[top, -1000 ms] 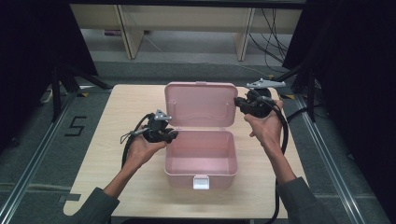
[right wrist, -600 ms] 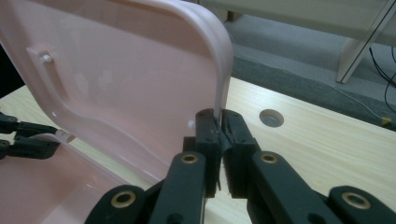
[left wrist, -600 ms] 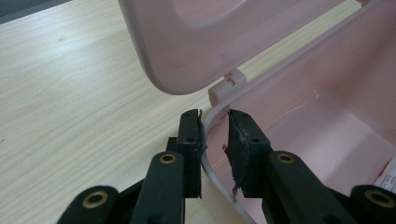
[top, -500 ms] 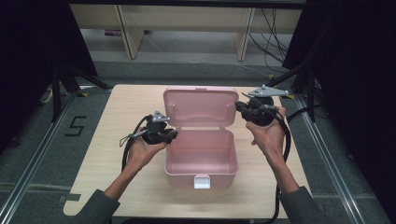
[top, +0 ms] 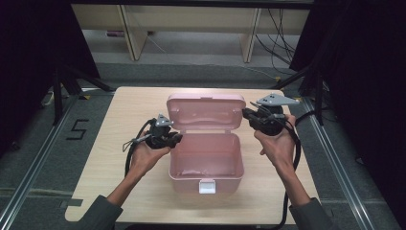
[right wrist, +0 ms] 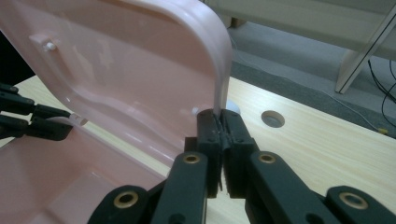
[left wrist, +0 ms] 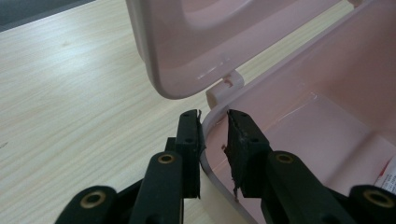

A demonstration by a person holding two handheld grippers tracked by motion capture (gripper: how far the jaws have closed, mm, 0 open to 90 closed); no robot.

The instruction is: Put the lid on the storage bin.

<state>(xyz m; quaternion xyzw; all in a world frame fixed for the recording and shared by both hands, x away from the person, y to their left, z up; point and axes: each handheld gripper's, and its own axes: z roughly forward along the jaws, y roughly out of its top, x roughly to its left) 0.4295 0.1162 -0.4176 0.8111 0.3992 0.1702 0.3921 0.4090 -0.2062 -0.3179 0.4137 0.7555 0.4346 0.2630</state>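
Two grips on one pink plastic box (top: 206,160), which sits mid-tabletop (top: 124,108) with its lid (top: 207,111) stood up. My right gripper (right wrist: 220,133) has its fingers clenched on the lid's side edge; my left gripper (left wrist: 214,135) straddles the box's left rim near the hinge (left wrist: 225,87), fingers parted, not yet biting. Risk I see: the right pinch is thin, so the lid could slip free and drop onto the left fingers; twisting could strain the hinge.
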